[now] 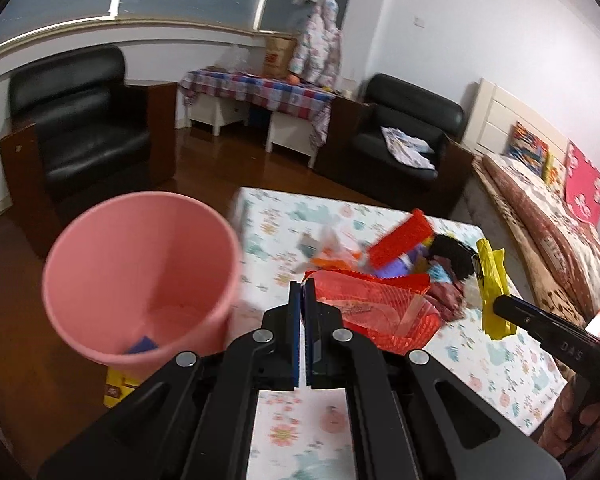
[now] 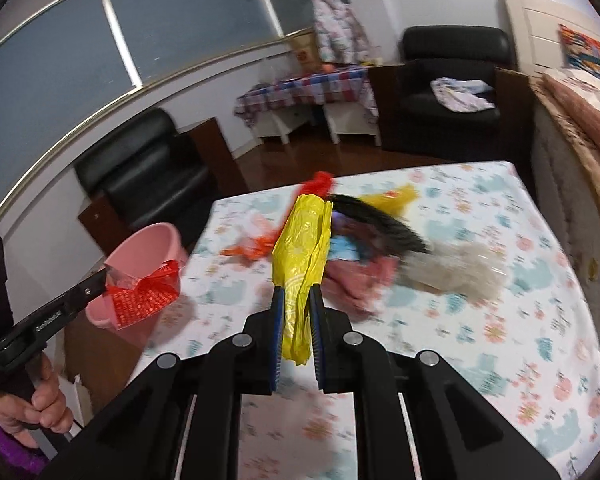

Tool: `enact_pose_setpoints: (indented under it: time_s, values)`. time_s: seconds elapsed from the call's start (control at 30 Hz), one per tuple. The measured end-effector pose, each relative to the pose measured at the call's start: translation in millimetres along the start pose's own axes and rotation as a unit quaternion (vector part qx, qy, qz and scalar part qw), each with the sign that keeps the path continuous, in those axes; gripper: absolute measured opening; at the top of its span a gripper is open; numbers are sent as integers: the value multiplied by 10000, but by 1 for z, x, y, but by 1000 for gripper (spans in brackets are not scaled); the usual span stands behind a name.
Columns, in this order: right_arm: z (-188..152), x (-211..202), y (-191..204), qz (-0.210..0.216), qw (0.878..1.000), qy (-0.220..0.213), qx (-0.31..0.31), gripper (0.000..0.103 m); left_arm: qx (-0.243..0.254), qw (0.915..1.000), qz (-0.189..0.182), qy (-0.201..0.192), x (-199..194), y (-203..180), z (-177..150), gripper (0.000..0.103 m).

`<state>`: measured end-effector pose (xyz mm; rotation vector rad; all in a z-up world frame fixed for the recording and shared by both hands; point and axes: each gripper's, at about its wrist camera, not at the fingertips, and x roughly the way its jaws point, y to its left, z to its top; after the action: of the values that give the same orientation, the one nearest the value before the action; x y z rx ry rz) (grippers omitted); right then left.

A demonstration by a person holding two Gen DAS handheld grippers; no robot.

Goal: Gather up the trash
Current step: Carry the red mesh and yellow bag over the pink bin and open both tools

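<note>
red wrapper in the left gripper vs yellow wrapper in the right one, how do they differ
The red wrapper carries a fine net-like pattern with a clear patch; the yellow wrapper is plain, crinkled film. The red wrapper fans out wide and flat; the yellow wrapper is bunched into a long, narrow strip. The red wrapper hangs beside the pink bin; the yellow wrapper is over the table. Both are pinched clear of the table, by the left gripper and the right gripper.

The round pink plastic bin [image 1: 140, 280] is wide open on top; a messy wrapper pile [image 1: 400, 264] crowds the flowery table [image 1: 500, 368] middle.
</note>
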<state>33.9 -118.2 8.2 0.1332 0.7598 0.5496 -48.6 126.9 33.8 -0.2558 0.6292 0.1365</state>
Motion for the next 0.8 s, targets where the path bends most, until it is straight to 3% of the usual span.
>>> enact_pose_setpoints:
  time_s: [0.3, 0.6, 0.8]
  values:
    - [17, 39, 71, 687, 9956, 254, -577, 12, -262, 9976, 577, -282, -17, 55, 11, 1]
    - [29, 85, 144, 1279, 9849, 572, -1018, 12, -599, 9923, 1056, -262, -14, 102, 11, 1]
    - [29, 117, 179, 1511, 9782, 787, -1188, 12, -570, 9893, 1315, -287, -10, 117, 9, 1]
